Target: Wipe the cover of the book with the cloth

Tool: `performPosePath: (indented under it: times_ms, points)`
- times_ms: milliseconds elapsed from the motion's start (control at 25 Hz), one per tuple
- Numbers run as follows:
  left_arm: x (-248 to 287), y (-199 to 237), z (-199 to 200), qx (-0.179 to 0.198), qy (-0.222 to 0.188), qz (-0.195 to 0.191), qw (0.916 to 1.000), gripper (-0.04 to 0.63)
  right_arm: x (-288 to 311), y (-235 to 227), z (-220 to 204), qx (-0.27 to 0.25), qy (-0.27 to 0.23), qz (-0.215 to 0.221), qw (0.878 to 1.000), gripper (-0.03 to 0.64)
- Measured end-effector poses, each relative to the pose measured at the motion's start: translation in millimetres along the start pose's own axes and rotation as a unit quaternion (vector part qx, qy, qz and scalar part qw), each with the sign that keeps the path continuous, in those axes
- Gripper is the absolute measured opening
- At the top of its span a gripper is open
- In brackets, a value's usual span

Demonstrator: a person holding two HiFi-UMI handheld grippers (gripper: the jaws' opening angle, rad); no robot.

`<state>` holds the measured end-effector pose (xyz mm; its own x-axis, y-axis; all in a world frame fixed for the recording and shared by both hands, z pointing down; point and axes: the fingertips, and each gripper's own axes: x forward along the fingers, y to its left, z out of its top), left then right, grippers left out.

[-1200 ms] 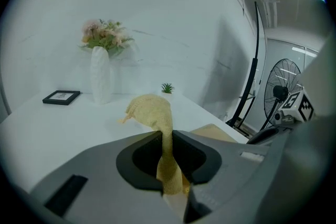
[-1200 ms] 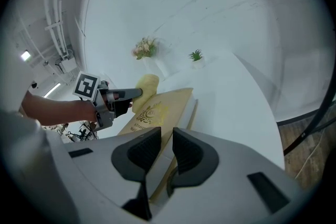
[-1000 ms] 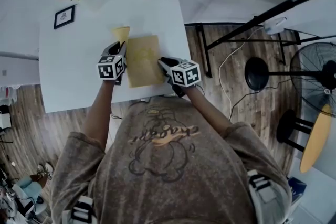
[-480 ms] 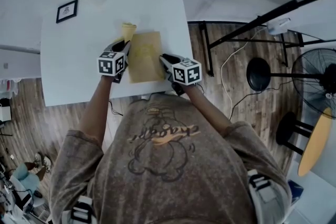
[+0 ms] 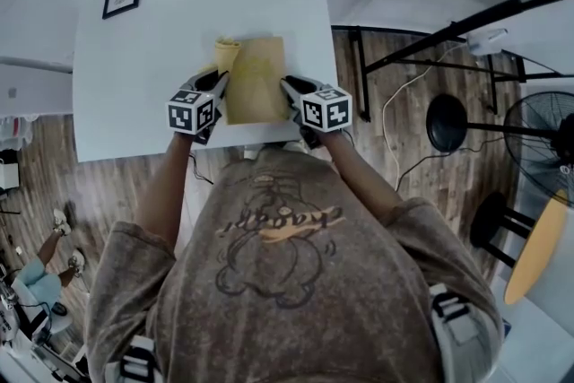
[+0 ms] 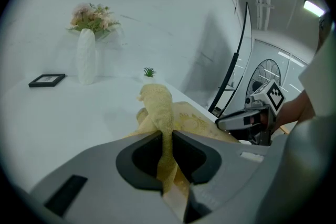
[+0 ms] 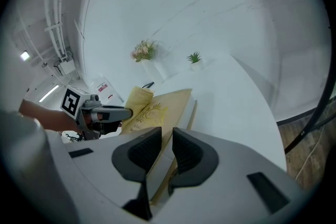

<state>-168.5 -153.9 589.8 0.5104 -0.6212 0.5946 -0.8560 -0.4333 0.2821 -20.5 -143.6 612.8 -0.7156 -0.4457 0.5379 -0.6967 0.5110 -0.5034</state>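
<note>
**Book pinched at one edge, cloth clamped at the other**

A white table point(image 5: 134, 58) carries everything. Near its front edge, just before the person, the tan book point(image 5: 256, 83) lies flat with its cover up. The right gripper point(image 5: 289, 86) bites the book's right edge: its jaws have just been closing, and the edge is pinched between them. The left gripper point(image 5: 218, 83) stands at the book's left side, its jaws clamped on the yellow cloth point(image 6: 157, 105) (a fold rears up just ahead of them). The cloth runs along that side to the book's far corner. Well apart, toward the table's far side, stand a white vase of flowers point(image 6: 86, 55), a black picture frame point(image 6: 47, 80) and a tiny green plant point(image 6: 149, 72).
</note>
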Motion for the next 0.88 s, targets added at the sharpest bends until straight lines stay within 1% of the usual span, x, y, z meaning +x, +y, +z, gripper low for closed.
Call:
performPosePath:
  times_ms: [200,320,440,640,760,880]
  points:
    - [-21.0,-9.4,-26.8,-0.027,0.026,-0.019,0.9991,0.049,1.0,-0.8,-2.6,-0.013,0.015,0.003,1.000,0.060]
    - [-32.8,-18.6,-40.0,-0.019,0.040,-0.023,0.9987,0.049,-1.1,-0.8,-1.0,-0.020,0.020,0.001,1.000,0.061]
    - [-41.0,-27.7,-48.7,-0.015,0.043,-0.023,0.9987,0.049,-2.1,2.5,3.9,-0.021,0.013,0.001,1.000,0.061]
    - [-55.7,-41.9,-64.2,-0.034,0.049,-0.034,0.9976,0.049,-0.1,0.5,-0.9,-0.018,0.017,0.002,1.000,0.061]
    - [-66.8,-51.4,-77.2,-0.049,0.075,-0.059,0.9943,0.049,-0.5,1.9,-0.1,-0.018,0.015,0.004,1.000,0.061]
    - [-79.7,-55.7,-80.3,-0.044,0.111,-0.076,0.9899,0.049,-0.1,3.0,0.4,-0.019,0.015,0.005,1.000,0.062]
